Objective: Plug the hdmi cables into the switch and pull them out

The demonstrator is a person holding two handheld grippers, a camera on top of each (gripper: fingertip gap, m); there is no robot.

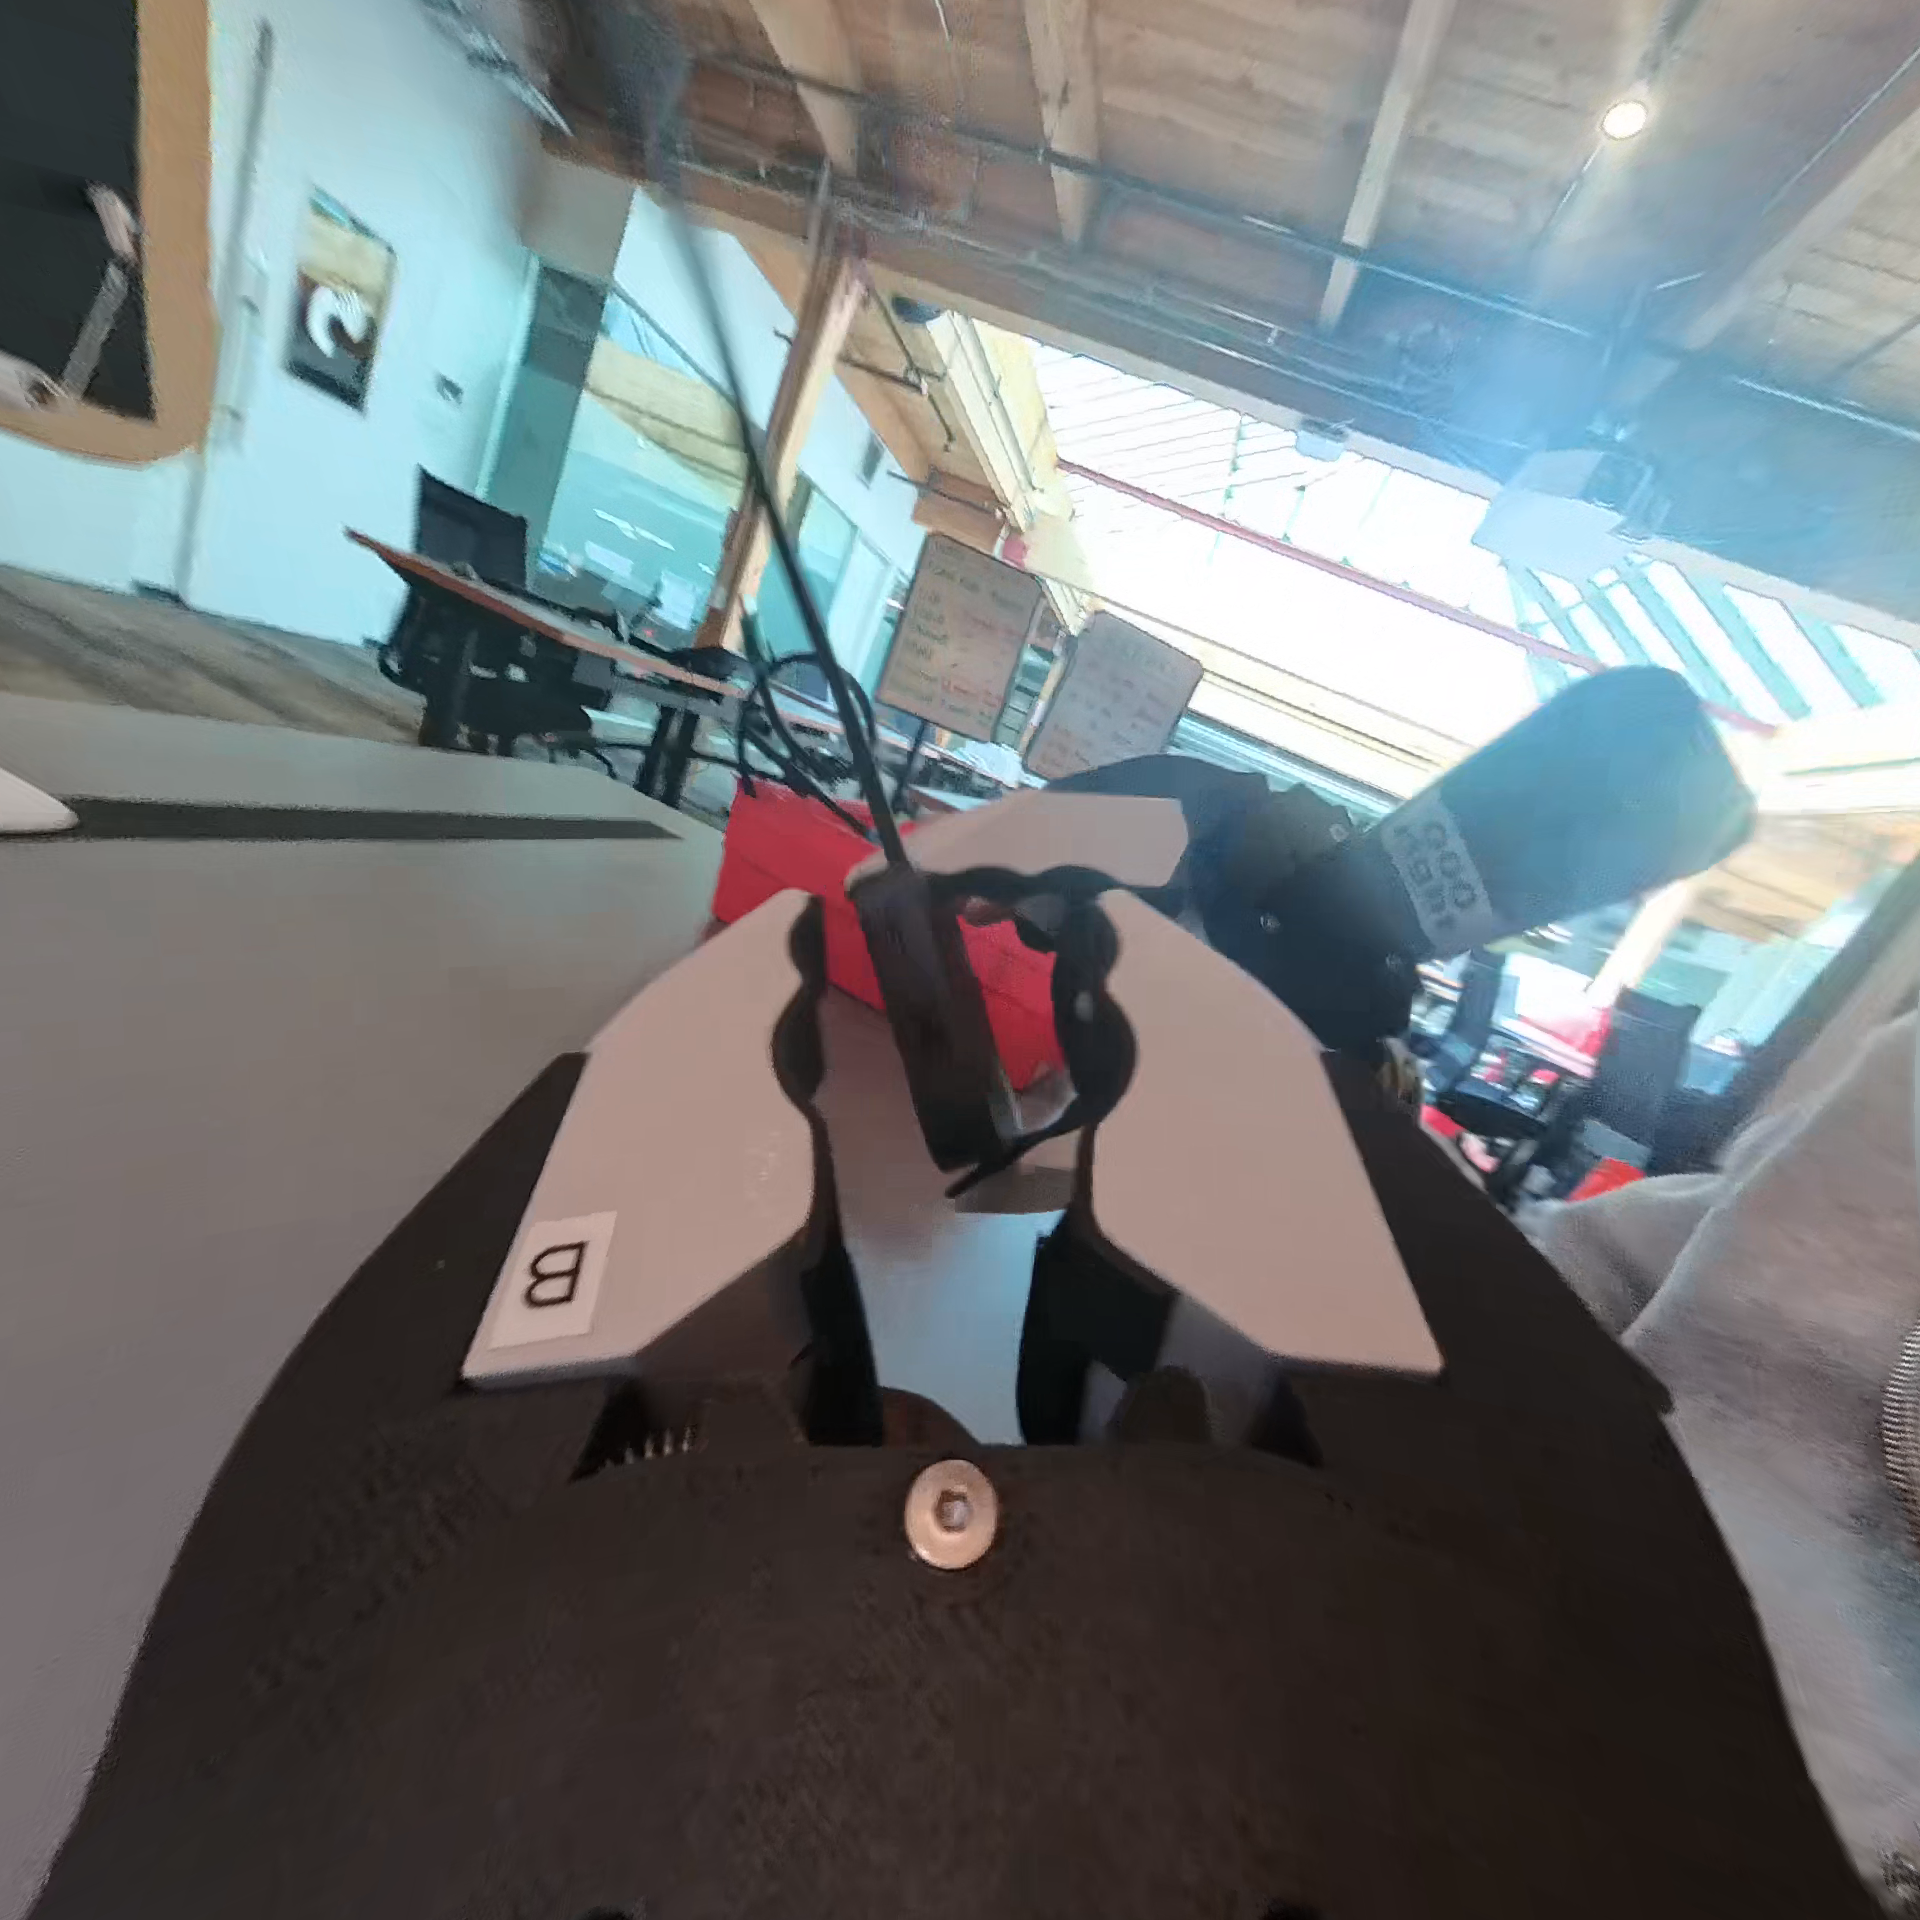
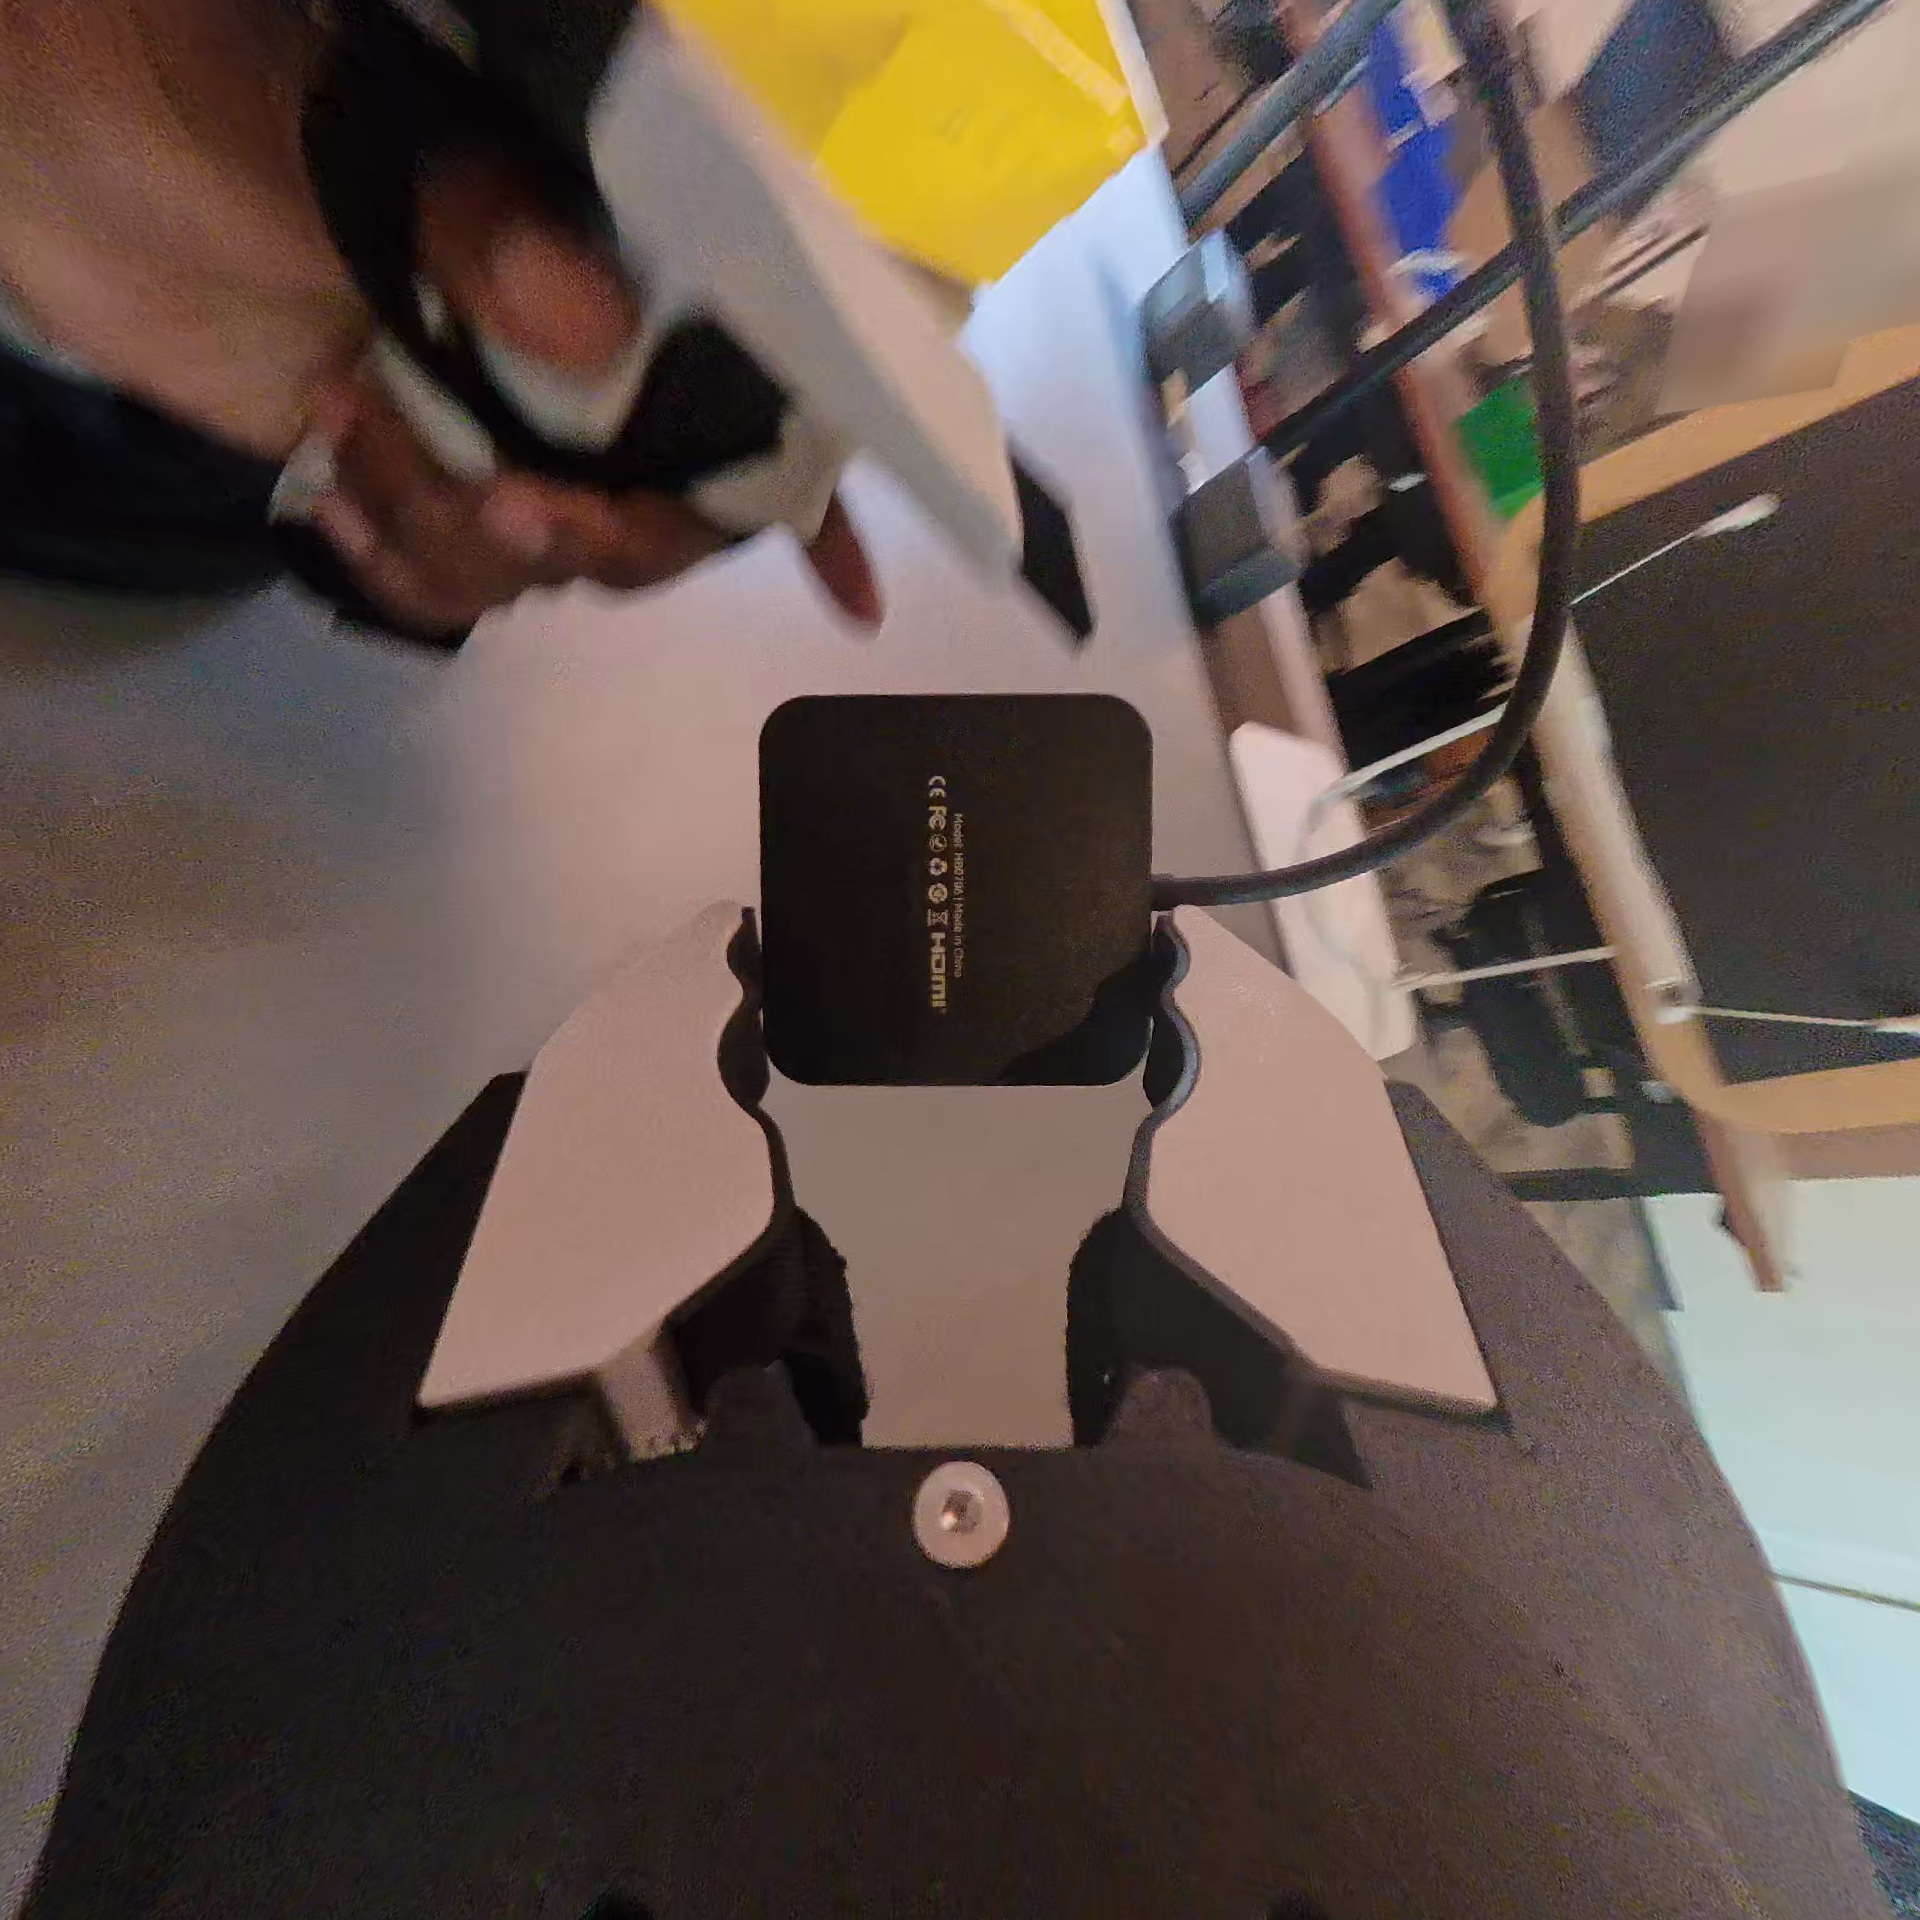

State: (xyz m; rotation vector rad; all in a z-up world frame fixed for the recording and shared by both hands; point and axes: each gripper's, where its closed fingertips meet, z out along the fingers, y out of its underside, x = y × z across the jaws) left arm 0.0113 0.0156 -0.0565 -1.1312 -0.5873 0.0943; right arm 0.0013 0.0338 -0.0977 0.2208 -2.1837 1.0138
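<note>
Holding the switch (image 2: pixel 954 888) is your right gripper (image 2: pixel 956 997), with the 2 grey fingers (image 2: pixel 623 1164) pressed against its left and right edges, so it's clamped on that little black square box. You're seeing the flat printed face of the box, lifted off the pale table (image 2: pixel 260 831). A black cable (image 2: pixel 1538 665) leaves its right side just above the right fingertip and curves up toward the shelves (image 2: pixel 1455 312) in the background.

Your left gripper (image 1: pixel 951 1008) is spread apart, not squeezing anything. In the left wrist view the switch (image 1: pixel 925 1018) shows edge-on between its fingertips, pinched at the top by the right gripper's grey fingers (image 1: pixel 1039 842). Whether your left fingers actually touch the box, can't tell, it's blurry there. A thin black cable (image 1: pixel 769 488) runs from the top of the box up toward the ceiling.

There's a red box (image 1: pixel 790 852) on the table (image 1: pixel 260 1039) right behind the switch. In the right wrist view your other hand (image 2: pixel 468 520) and the left gripper (image 2: pixel 831 364) are a smeared blur at the top left.
</note>
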